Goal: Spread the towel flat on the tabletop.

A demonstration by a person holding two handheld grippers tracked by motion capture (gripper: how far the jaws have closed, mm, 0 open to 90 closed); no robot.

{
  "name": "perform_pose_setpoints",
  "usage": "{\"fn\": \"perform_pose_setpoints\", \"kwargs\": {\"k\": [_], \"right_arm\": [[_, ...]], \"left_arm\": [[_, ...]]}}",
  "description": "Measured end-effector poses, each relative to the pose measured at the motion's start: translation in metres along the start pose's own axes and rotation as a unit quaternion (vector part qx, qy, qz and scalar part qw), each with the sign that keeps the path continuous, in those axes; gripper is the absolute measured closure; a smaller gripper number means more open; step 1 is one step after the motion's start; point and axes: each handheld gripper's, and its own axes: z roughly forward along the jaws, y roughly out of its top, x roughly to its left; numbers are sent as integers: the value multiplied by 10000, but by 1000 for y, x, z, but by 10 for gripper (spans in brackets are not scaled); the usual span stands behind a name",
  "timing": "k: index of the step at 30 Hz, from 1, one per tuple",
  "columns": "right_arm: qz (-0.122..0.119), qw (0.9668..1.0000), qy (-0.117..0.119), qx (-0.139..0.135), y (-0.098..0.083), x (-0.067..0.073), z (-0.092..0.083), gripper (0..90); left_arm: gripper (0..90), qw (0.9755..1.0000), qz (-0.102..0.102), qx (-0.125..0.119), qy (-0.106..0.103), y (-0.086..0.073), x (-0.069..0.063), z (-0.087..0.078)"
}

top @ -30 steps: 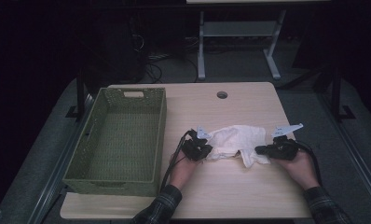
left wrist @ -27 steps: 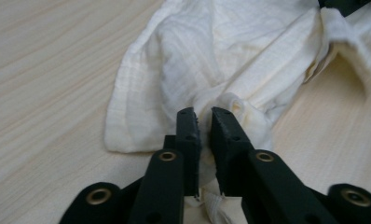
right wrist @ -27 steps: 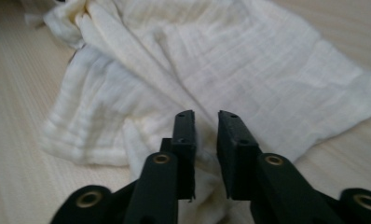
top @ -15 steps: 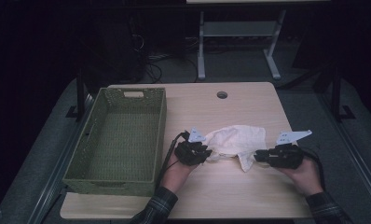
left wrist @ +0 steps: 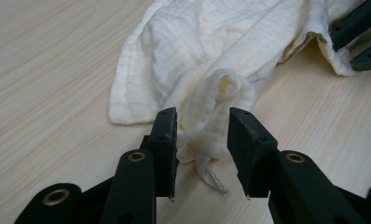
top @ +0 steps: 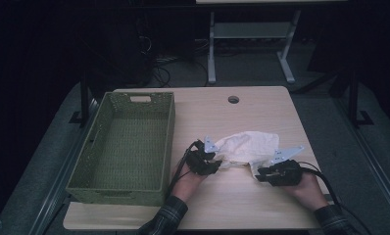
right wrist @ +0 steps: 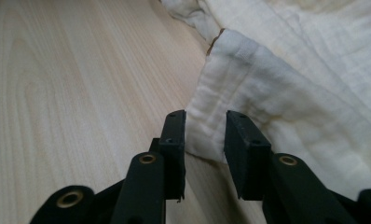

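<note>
Cloth (top: pixel 247 147) lies crumpled mid-surface (top: pixel 232 205) beside the basket (top: pixel 129 147). Left gripper (left wrist: pixel 202 119), jaws just opening, straddles a twisted corner without pinching; right gripper (right wrist: pixel 206 122) brackets a hem, barely parted. Either edge could slip free.

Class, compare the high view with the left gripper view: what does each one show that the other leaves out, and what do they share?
High view: the green basket standing left of the cream cloth, the table's round hole, and the person's left hand. Left gripper view: a twisted cloth corner lying between the jaws of the left tongs, which have just been opening and stand apart. Shared: the cloth, the wooden table and the left tongs.
</note>
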Motion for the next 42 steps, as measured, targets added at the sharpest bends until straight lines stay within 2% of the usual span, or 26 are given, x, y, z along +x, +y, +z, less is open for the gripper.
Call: {"fn": "perform_pose_setpoints", "kwargs": {"k": [2, 3, 4, 8, 12, 13, 15, 17, 18, 21, 24, 25, 28, 33, 35, 36, 37, 39, 42], "right_arm": [[-132, 9998, -156, 3, 0, 2, 0, 769], [-132, 9998, -156, 3, 0, 2, 0, 769], [-233, 9992, -310, 21, 0, 4, 0, 861], [-182, 9996, -208, 37, 0, -1, -1, 883], [26, 9995, -213, -241, -2, -12, -20, 883], [77, 9990, -287, -328, -3, -17, -26, 883], [250, 9980, -416, -413, -8, -26, -38, 884], [321, 9966, -571, -491, -14, -37, -48, 884], [439, 9956, -636, -525, -17, -41, -53, 884], [586, 9928, -827, -645, -25, -54, -65, 885], [777, 9904, -902, -708, -29, -62, -72, 885], [769, 9902, -922, -708, -31, -64, -73, 885], [778, 9904, -907, -690, -30, -64, -72, 884], [689, 9914, -909, -637, -29, -62, -69, 883], [709, 9913, -917, -628, -29, -62, -69, 883], [709, 9913, -917, -628, -29, -62, -69, 883], [693, 9913, -922, -635, -29, -62, -69, 882], [701, 9913, -907, -642, -29, -63, -68, 882], [688, 9914, -918, -626, -29, -63, -68, 883]], "left_arm": [[618, 10000, -30, -4, 8, 0, 0, 0], [614, 10000, -30, -4, 8, 0, 0, 0], [613, 10000, -40, -18, 13, 0, 0, 0], [610, 10000, -40, -23, 7, 0, 0, 0], [610, 9999, -84, -58, -62, 0, 1, -1], [610, 9999, -135, -65, -80, 0, 1, -1], [610, 9999, -115, -79, -81, 1, 1, -2], [610, 9998, -111, -106, -84, 1, 1, -4], [610, 9998, -142, -128, -105, 1, 1, -4], [610, 9996, -171, -167, -143, 2, 0, -6], [610, 9991, -199, -193, -317, 4, -3, -7], [609, 9989, -194, -210, -377, 5, -5, -7], [600, 9981, -117, -258, -549, 8, -12, -8], [606, 9972, 46, -244, -706, 12, -24, -8], [623, 9961, 134, -131, -867, 13, -30, -5], [636, 9961, 134, -131, -867, 13, -30, -5], [649, 9944, 244, -9, -1028, 12, -35, -2], [663, 9926, 340, 125, -1156, 13, -40, 4], [645, 9926, 423, 212, -1121, 13, -43, 10]]}}
